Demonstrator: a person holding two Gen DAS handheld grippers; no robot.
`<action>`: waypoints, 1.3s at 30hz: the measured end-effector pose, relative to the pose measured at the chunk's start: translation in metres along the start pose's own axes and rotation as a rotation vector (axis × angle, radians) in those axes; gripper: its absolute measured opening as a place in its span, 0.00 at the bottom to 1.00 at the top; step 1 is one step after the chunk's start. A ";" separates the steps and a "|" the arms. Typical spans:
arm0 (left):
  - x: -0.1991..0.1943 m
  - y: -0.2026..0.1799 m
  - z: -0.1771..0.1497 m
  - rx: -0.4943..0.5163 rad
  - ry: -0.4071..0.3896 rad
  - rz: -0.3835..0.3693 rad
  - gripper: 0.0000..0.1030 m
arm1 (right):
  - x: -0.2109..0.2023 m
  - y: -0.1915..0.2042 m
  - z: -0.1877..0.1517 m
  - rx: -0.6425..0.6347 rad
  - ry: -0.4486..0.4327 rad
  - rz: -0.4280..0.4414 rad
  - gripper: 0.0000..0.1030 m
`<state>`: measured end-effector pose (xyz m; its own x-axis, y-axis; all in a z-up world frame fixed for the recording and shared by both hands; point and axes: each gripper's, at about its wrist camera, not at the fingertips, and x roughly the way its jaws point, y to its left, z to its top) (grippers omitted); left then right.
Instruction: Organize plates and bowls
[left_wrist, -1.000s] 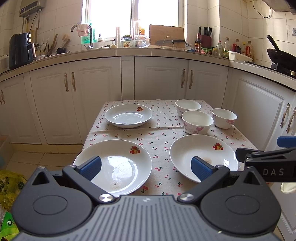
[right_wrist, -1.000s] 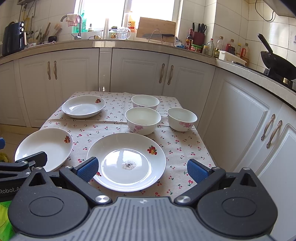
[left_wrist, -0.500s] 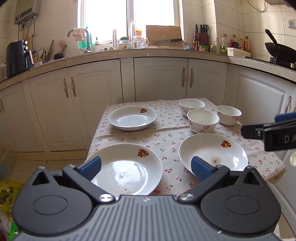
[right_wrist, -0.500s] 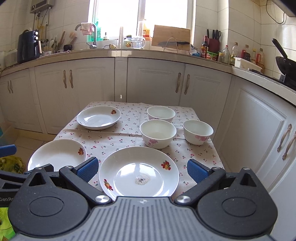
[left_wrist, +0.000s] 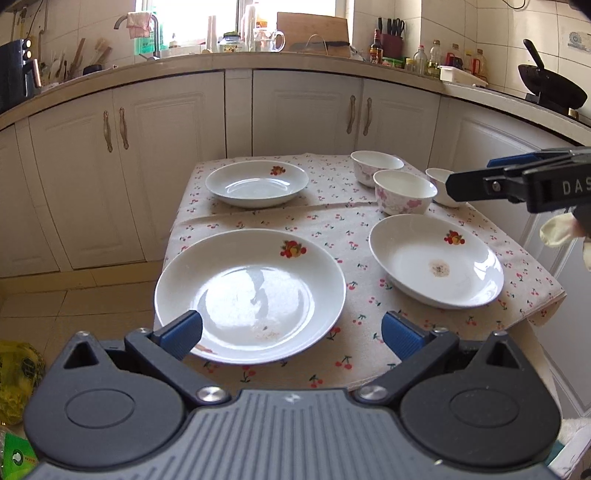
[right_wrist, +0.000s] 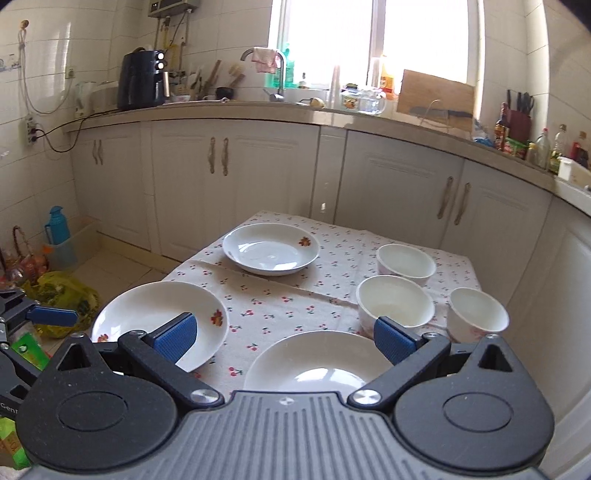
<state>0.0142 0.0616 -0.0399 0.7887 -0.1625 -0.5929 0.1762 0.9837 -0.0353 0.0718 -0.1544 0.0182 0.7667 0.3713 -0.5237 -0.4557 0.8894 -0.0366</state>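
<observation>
1. Three white plates lie apart on the cherry-print tablecloth (left_wrist: 280, 225): the near-left plate (left_wrist: 250, 294), the near-right plate (left_wrist: 436, 260) with a brown smear, the far plate (left_wrist: 256, 183)
2. Three bowls (left_wrist: 404, 190) cluster at the far right, close together
3. The left gripper (left_wrist: 291, 332) is spread wide and empty, low over the near-left plate
4. The right gripper (right_wrist: 286, 338) is also wide and empty, above the near-right plate
5. White cabinets (left_wrist: 166, 147) stand behind
</observation>
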 end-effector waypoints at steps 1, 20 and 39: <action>0.002 0.006 -0.005 -0.006 0.010 0.009 0.99 | 0.007 0.001 0.001 0.008 0.016 0.030 1.00; 0.063 0.057 -0.033 0.062 0.112 -0.058 0.99 | 0.099 0.026 0.004 -0.050 0.212 0.195 1.00; 0.072 0.072 -0.025 0.124 0.115 -0.141 1.00 | 0.166 0.035 0.016 -0.116 0.307 0.346 1.00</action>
<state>0.0691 0.1231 -0.1057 0.6800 -0.2814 -0.6771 0.3569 0.9337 -0.0296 0.1904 -0.0577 -0.0558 0.3997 0.5291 -0.7485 -0.7216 0.6852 0.0990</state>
